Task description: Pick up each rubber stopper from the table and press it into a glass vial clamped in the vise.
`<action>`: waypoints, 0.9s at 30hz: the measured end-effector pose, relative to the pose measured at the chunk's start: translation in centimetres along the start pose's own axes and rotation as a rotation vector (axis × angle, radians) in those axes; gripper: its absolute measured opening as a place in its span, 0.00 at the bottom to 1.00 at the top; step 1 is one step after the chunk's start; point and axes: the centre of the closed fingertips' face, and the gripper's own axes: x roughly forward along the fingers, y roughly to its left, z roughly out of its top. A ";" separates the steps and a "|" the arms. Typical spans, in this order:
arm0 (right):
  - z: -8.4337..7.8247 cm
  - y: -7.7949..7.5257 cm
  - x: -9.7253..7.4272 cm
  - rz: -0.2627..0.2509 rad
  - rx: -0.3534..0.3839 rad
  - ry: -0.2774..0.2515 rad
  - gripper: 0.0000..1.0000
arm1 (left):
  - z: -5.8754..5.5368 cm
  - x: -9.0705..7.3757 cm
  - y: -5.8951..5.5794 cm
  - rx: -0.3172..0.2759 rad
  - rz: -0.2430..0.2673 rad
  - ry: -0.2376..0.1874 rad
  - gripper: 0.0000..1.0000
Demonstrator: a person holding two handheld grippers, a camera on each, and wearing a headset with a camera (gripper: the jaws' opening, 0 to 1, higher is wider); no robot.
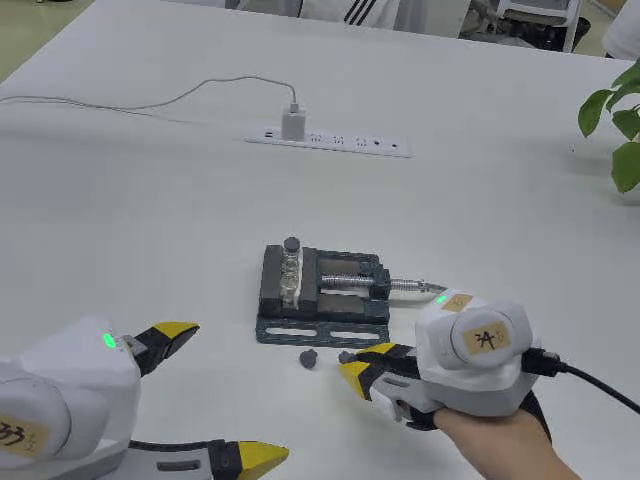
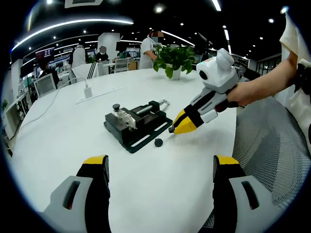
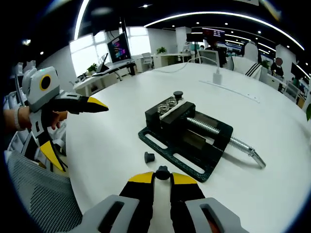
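A black vise [image 1: 330,300] in the middle of the white table clamps a row of glass vials [image 1: 290,276]; the far vial carries a dark rubber stopper [image 1: 291,243]. My right gripper [image 1: 352,372] lies low just in front of the vise, its yellow-tipped jaws shut on a rubber stopper [image 3: 162,172] at table level. Another loose stopper [image 1: 308,357] lies just left of it, also seen as the loose stopper [image 3: 148,157]. My left gripper [image 1: 222,392] hovers wide open at the near left with nothing between its fingers, well apart from the vise [image 2: 138,124].
A white power strip [image 1: 330,138] with a plugged charger [image 1: 293,124] and cable lies behind the vise. A green plant [image 1: 620,120] stands at the right edge. The vise's screw handle [image 1: 415,286] sticks out to the right. A mesh chair [image 2: 262,145] stands beside the table.
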 end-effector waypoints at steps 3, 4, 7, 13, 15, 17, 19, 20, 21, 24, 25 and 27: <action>0.0 0.1 -0.6 0.020 -0.001 0.004 0.07 | 0.1 0.2 -0.3 0.035 -0.010 0.010 0.86; 0.0 0.3 -0.7 0.030 -0.003 0.006 0.07 | 0.1 0.2 -0.3 0.059 -0.013 0.015 0.85; 0.0 0.6 -1.4 0.057 -0.007 0.016 0.07 | 0.1 0.4 -0.7 0.128 -0.033 0.039 0.81; 0.3 1.4 -2.6 0.109 -0.039 0.034 0.07 | 0.4 1.0 -1.2 0.316 -0.066 0.079 0.72; 0.4 1.7 -2.8 0.119 -0.045 0.036 0.07 | 0.7 1.3 -1.6 0.367 -0.081 0.082 0.70; 0.5 1.9 -2.9 0.129 -0.054 0.039 0.07 | 1.0 1.5 -1.8 0.424 -0.089 0.081 0.67; 0.4 2.2 -3.0 0.142 -0.064 0.049 0.07 | 1.0 1.9 -2.2 0.490 -0.115 0.095 0.64; 0.4 2.4 -3.1 0.150 -0.075 0.055 0.07 | 0.9 2.2 -2.4 0.529 -0.130 0.109 0.62; 0.4 2.5 -3.1 0.155 -0.084 0.060 0.07 | 0.8 2.4 -2.4 0.552 -0.135 0.118 0.61; 0.3 2.9 -3.3 0.170 -0.101 0.077 0.07 | 0.9 2.9 -2.9 0.636 -0.169 0.128 0.57; 0.4 3.1 -3.3 0.177 -0.101 0.077 0.07 | 0.8 3.1 -3.1 0.649 -0.184 0.134 0.56; 0.5 3.4 -3.4 0.189 -0.100 0.081 0.07 | 0.8 3.4 -3.4 0.672 -0.203 0.139 0.55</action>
